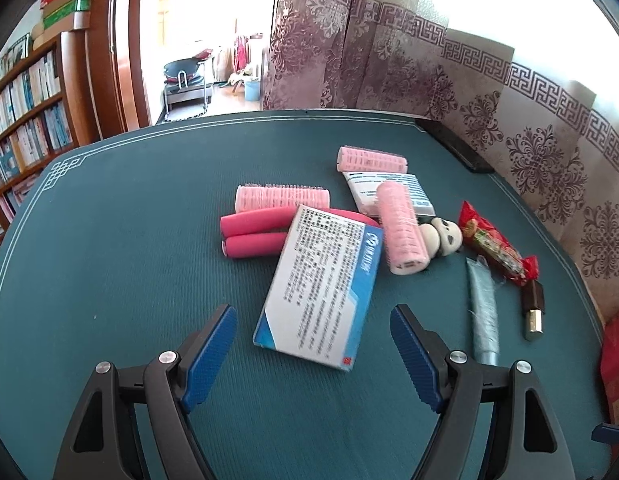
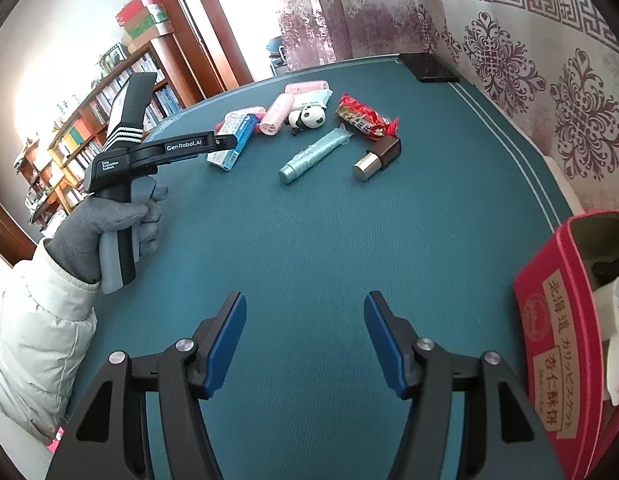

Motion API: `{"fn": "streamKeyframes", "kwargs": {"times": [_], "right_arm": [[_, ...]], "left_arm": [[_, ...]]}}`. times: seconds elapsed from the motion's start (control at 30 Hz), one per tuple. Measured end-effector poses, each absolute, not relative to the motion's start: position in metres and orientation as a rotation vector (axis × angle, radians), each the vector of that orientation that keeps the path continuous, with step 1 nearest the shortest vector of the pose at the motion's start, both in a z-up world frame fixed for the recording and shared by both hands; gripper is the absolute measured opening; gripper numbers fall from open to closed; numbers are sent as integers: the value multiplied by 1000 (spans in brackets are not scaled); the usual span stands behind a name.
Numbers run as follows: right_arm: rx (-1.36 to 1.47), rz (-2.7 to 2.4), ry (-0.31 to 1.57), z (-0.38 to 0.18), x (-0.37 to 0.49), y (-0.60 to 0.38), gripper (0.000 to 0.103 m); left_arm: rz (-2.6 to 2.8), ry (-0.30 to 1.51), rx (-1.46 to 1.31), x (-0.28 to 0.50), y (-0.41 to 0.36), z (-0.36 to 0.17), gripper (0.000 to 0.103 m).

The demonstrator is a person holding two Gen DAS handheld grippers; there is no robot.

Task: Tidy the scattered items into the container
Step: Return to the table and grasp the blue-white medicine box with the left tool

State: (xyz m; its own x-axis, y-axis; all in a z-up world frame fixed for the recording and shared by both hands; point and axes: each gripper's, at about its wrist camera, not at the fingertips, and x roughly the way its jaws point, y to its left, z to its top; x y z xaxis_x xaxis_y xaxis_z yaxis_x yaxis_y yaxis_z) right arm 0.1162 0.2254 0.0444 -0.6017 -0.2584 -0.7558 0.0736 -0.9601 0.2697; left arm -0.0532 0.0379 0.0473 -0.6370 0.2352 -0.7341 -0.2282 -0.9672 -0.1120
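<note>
Grippers both gape empty: left gripper point(image 1: 313, 320) hovers over the blue-and-white box point(image 1: 323, 288) among scattered items, right gripper point(image 2: 305, 320) above bare mat point(image 2: 329, 232), red container point(image 2: 569, 320) at its right.

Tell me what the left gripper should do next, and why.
Probably ease the left gripper forward and down so its open, empty jaws straddle the blue and white box, the nearest scattered item, lying right ahead of it.

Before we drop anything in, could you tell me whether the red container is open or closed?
Open: the red container shows no lid in the right wrist view, and its inside is visible, with white items already in it.
</note>
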Motion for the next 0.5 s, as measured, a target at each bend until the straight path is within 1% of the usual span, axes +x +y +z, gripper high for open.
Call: {"fn": "streamKeyframes", "kwargs": {"times": [0.43,0.47,0.5], "right_arm": [[1330,-2610,-296,35,94,216,66],[1331,-2609,-298,35,92,215,66],[1330,-2604,-305,34,89,215,66]], "left_arm": [[2596,-3,-1214,-83,41,32,80],[2597,2,-1212,-84,42,32,75],[2600,13,-1205,-83,43,33,59]]}}
